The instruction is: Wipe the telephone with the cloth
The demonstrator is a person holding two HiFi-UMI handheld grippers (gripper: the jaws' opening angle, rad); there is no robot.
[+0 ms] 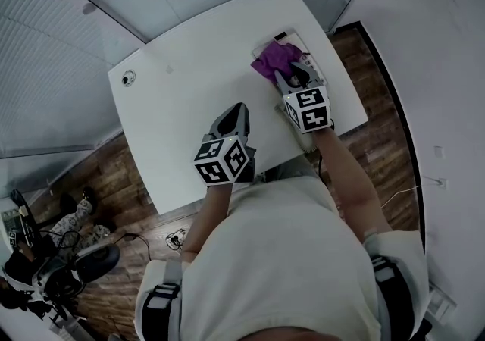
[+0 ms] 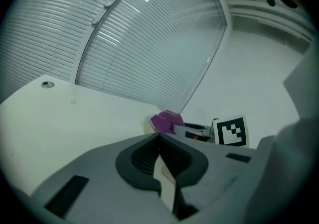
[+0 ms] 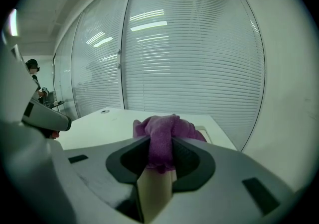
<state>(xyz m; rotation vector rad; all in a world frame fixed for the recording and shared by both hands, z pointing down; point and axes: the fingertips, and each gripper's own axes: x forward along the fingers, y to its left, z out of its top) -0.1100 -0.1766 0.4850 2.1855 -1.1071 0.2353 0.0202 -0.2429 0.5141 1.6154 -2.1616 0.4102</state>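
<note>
Right gripper (image 1: 292,76), arm outstretched, cloth (image 1: 270,60) on telephone (image 1: 305,50).

White table (image 1: 189,82), cable grommet (image 1: 127,79); window blinds (image 3: 189,58); wood floor (image 1: 388,142).

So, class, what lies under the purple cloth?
A white telephone: only its edges show around the cloth, which the right hand-held gripper clamps. Its middle is covered.

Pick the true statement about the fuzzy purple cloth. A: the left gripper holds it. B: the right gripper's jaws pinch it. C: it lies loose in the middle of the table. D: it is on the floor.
B: the right gripper has its jaws closed on the fuzzy purple cloth, which bunches out over the white telephone.
</note>
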